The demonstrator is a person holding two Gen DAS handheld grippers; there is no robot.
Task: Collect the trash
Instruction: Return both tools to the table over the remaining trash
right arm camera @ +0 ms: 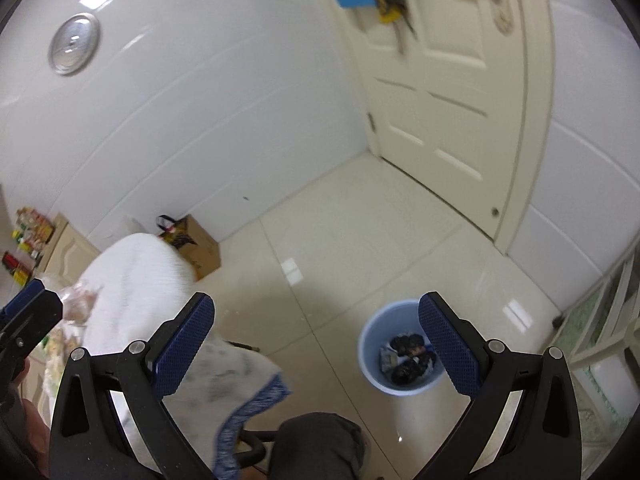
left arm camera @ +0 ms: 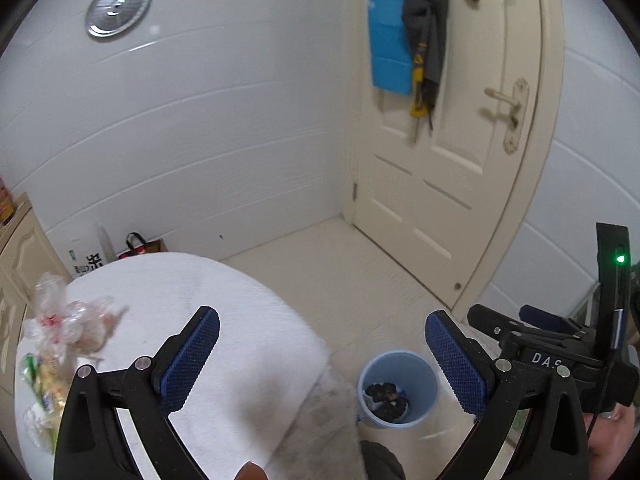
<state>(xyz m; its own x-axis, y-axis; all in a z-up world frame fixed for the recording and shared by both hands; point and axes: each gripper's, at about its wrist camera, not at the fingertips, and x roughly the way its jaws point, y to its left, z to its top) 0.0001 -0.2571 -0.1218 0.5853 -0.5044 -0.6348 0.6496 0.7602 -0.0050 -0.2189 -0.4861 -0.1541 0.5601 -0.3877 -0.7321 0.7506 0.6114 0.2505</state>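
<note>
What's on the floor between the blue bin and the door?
Nothing: only bare pale floor tile separates the blue bin from the door, clearest in the right wrist view.

Your left hand-held gripper (left arm camera: pixel 322 354) has black forked arms with silver round screws and blue cross-hatched pads. Your right hand-held gripper (right arm camera: pixel 316 344) is built the same; seen from the left camera, its body carries white letters "DAS" and a green light. You wear dark grey trousers (right arm camera: pixel 320 444).
</note>
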